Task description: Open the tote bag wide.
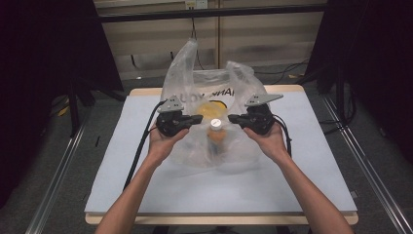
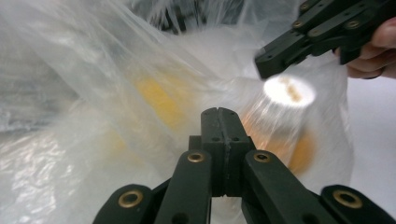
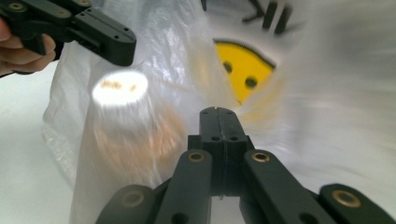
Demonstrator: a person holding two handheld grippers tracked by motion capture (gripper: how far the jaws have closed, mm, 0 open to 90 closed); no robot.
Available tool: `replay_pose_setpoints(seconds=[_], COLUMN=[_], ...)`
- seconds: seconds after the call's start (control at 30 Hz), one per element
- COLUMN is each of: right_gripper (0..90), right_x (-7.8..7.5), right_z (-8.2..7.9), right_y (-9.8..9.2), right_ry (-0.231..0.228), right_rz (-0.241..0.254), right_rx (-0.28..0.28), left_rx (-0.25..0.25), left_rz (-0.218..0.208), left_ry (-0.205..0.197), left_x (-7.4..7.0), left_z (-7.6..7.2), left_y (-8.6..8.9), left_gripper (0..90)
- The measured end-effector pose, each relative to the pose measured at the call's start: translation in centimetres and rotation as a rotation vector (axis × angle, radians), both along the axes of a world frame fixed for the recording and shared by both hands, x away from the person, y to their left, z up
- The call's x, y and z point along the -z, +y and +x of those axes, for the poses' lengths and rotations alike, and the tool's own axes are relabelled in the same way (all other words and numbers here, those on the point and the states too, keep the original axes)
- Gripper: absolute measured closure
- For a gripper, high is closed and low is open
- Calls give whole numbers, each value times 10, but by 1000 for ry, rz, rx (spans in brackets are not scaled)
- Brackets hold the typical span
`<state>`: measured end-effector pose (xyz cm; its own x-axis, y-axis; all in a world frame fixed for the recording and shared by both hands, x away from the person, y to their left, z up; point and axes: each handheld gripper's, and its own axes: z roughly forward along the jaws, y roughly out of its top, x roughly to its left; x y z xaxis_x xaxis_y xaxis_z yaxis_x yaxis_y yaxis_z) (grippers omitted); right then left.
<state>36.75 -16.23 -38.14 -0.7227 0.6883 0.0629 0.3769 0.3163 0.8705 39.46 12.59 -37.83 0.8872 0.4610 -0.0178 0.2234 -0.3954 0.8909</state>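
The left tool (image 1: 197,118) and right tool (image 1: 234,117) face each other with jaws pressed together; whether either pinches film I cannot tell. Between and just below them a white-capped bottle (image 1: 215,130) of orange contents stands inside the clear plastic bag (image 1: 195,83) on the worktop (image 1: 302,161). Judging by this, the bottle is already bagged; the handles (image 1: 187,51) stand loose, perhaps left to gather.

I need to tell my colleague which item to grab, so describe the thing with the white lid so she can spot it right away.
On the pale table, a clear plastic bag stands between the two tools. Inside it, near the front, stands a small jar with orange contents. Its round white lid sets it apart from the yellow smiley face printed on the bag.
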Motion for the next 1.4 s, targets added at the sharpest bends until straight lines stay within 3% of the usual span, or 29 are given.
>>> replay_pose_setpoints(seconds=[0.2,0.27,0.3,0.37,0.43,0.5,0.6,0.67,0.8,0.97,1.0,1.03,1.07,1.13,1.23,1.3,1.4], right_gripper=[900,900,900,900,900,900,900,900,900,900,900,900,900,900,900,900,900], right_x=[16,21,21,19,15,14,21,25,44,65,76,76,87,95,101,106,105], right_z=[-2,-6,-12,-16,-25,-29,-38,-37,-37,-36,-35,-35,-33,-31,-28,-26,-28], right_y=[-6,-8,-9,-9,-9,-10,-9,-9,-10,-11,-12,-12,-13,-15,-17,-21,-20], right_ry=[40,52,55,54,50,49,57,74,111,147,172,172,190,209,234,249,237], right_rz=[-2,6,22,11,18,30,17,7,1,-45,-53,-53,-69,-99,-120,-100,-117], right_rx=[-11,-22,-41,-54,-73,-85,-108,-106,-110,-99,-93,-93,-88,-76,-61,-58,-52], left_rx=[13,30,42,61,90,97,75,71,38,25,24,21,19,12,6,5,-4], left_rz=[15,-2,-8,21,-15,-11,60,85,103,119,149,154,175,213,245,229,249], left_ry=[33,27,30,12,29,29,33,42,109,145,153,164,176,198,212,228,208], left_x=[14,13,12,9,9,9,20,26,51,70,74,77,83,94,100,105,103], left_z=[-1,-8,-12,-18,-21,-23,-24,-20,-12,-7,-6,-6,-5,-3,-2,-1,-3], left_y=[2,4,4,4,6,5,1,1,1,1,1,1,2,6,9,13,13], left_gripper=[900,900,900,900,900,900,900,900,900,900,900,900,900,900,900,900,900])
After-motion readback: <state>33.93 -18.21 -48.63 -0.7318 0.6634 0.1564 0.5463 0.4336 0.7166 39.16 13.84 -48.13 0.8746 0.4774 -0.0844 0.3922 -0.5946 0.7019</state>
